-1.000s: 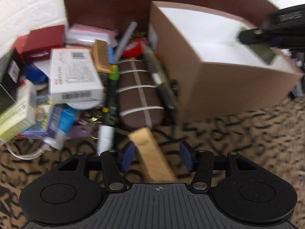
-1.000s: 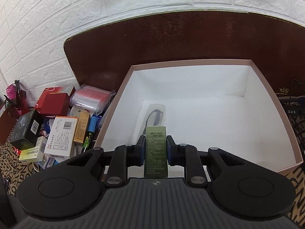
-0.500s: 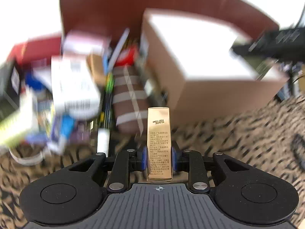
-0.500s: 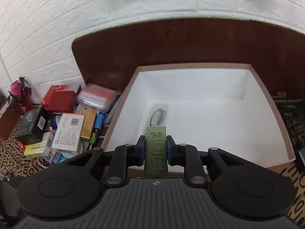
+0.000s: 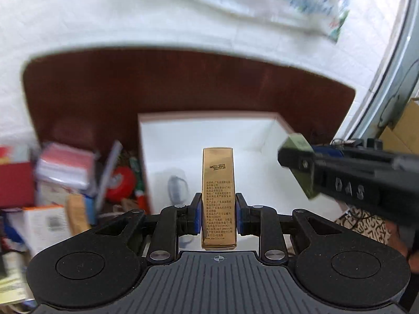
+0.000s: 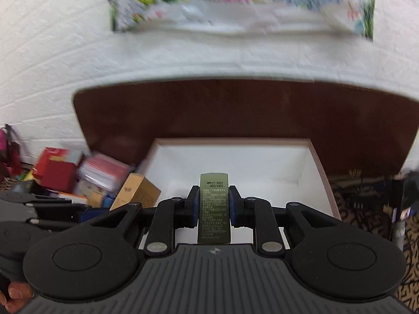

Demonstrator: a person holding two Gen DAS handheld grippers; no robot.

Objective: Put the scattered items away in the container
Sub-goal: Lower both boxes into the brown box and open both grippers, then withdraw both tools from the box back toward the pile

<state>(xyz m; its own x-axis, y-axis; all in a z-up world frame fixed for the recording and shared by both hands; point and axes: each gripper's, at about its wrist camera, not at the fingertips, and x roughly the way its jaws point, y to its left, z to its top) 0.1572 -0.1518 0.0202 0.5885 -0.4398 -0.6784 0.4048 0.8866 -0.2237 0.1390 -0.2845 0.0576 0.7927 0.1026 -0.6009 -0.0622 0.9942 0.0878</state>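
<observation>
My left gripper (image 5: 218, 213) is shut on a slim gold box (image 5: 218, 183), held upright above the near edge of the open white-lined cardboard box (image 5: 209, 130). A small clear-wrapped dark item (image 5: 178, 188) lies on that box's floor. My right gripper (image 6: 212, 210) is shut on a slim olive-green box (image 6: 214, 204) over the same container (image 6: 235, 157). In the left wrist view the right gripper (image 5: 309, 172) reaches in from the right with the green box (image 5: 301, 151). In the right wrist view the left gripper's gold box (image 6: 136, 191) shows at the left.
A heap of scattered boxes, a red box (image 5: 15, 183), a clear bag (image 5: 65, 167), a red round item (image 5: 120, 183) and pens lies left of the container. A brown curved board (image 6: 235, 110) and a white brick wall stand behind. Patterned cloth (image 6: 366, 209) covers the surface.
My left gripper closed on the gold box lying on the cloth and lifted it up toward the container. The right gripper rose a little, still holding the green box.
</observation>
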